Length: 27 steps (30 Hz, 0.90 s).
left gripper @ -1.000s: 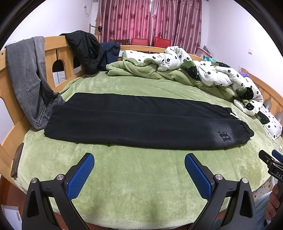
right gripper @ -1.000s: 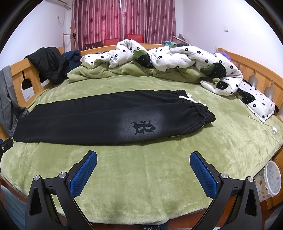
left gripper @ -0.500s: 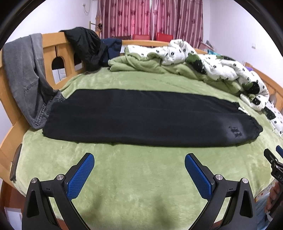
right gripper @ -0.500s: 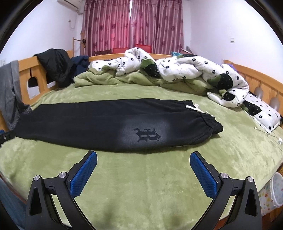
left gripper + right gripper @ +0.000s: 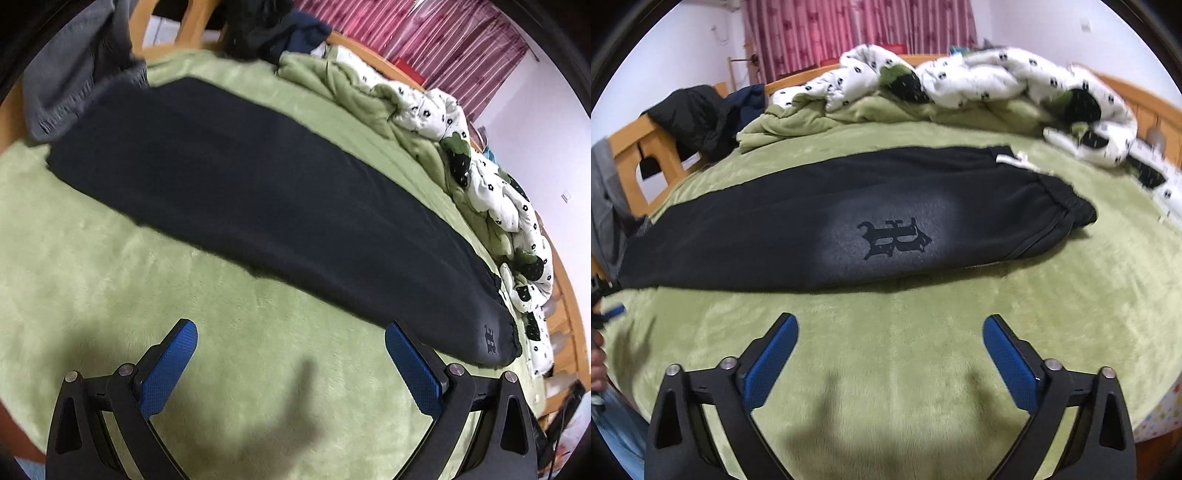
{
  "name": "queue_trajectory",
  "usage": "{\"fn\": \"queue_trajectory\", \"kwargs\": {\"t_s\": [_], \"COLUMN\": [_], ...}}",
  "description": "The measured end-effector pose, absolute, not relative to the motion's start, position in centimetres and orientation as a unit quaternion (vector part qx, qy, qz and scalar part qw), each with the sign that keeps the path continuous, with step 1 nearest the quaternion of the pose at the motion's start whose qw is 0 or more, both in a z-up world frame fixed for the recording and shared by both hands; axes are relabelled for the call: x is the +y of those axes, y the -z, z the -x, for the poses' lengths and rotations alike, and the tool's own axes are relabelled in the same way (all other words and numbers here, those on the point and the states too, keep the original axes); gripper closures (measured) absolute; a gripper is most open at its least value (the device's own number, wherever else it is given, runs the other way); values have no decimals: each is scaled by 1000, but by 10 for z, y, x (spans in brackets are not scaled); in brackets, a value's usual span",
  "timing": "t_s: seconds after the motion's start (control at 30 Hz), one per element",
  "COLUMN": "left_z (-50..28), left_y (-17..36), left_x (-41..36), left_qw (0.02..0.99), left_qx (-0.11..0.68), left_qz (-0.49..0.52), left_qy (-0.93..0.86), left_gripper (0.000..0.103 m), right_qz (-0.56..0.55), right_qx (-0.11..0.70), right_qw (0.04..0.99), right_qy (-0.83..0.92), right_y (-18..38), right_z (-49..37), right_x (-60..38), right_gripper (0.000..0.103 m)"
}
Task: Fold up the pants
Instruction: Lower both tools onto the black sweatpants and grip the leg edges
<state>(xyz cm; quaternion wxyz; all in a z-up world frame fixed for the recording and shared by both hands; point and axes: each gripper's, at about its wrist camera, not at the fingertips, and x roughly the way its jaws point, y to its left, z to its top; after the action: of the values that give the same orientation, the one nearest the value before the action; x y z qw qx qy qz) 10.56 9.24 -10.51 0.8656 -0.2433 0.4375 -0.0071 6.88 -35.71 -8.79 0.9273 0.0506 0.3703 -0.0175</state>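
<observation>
**Operator:** Left gripper (image 5: 291, 334) first: its blue pads are spread wide with nothing between them, hanging over bare green blanket (image 5: 110, 266). The black pants (image 5: 266, 206) lie across my view from about ten o'clock to four o'clock, one leg stacked on the other as far as I can judge.

**Spotter:** Which end is yours?

**Operator:** The hem end, up at ten o'clock beside the grey jeans (image 5: 70, 74) draped on the wooden bed frame (image 5: 635, 147). From the left gripper the near edge of the pants sits at twelve to one o'clock, close but not touching.

**Spotter:** And the right side?

**Operator:** Right gripper (image 5: 890, 328) is also spread and empty, above the blanket. From it the pants run nine to three o'clock, the printed emblem (image 5: 894, 240) dead ahead at twelve, the elastic waistband (image 5: 1067, 206) off at two o'clock. So the right is nearer the waist and the left nearer the hems; I reckon a fold end to end turns on that long axis.

**Spotter:** Anything unclear?

**Operator:** Both views are smeared. The hems against the jeans are hard to separate, and I cannot tell whether the far leg lies flat. Beyond, the heaped quilt (image 5: 979, 77) sits well apart at twelve.
</observation>
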Motion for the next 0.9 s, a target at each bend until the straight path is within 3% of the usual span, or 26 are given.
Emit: {"fn": "queue_trajectory", "kwargs": {"t_s": [0.23,0.43,0.53,0.63,0.7,0.73,0.77,0.8,0.87,0.9], "left_z": [-119,-133,-142,-151,-159,-162,-164,-168,-177,-175], "left_y": [128,146,149,151,153,154,154,153,146,139], "left_x": [130,166,175,180,182,184,185,183,176,173], "left_qw": [852,843,834,831,828,826,825,828,836,846], "left_qx": [433,417,409,409,415,413,413,415,429,425], "left_qz": [294,339,369,375,373,380,380,372,332,312], "left_qy": [-12,-20,-24,-37,-53,-61,-64,-67,-77,-84], "left_gripper": [1,13,15,26,40,42,50,66,94,94], "right_qz": [-84,-138,-201,-238,-262,-275,-282,-281,-270,-266], "right_qx": [394,415,435,445,451,450,448,447,446,442], "right_qw": [915,898,876,862,851,848,846,847,850,853], "right_qy": [36,52,60,57,60,62,64,66,76,78], "right_y": [79,94,109,120,130,133,134,134,132,128], "right_z": [-103,-127,-142,-156,-168,-174,-181,-185,-193,-193], "right_x": [-386,-422,-446,-459,-466,-469,-469,-469,-464,-462], "right_gripper": [11,12,17,17,19,22,37,58,82,84]}}
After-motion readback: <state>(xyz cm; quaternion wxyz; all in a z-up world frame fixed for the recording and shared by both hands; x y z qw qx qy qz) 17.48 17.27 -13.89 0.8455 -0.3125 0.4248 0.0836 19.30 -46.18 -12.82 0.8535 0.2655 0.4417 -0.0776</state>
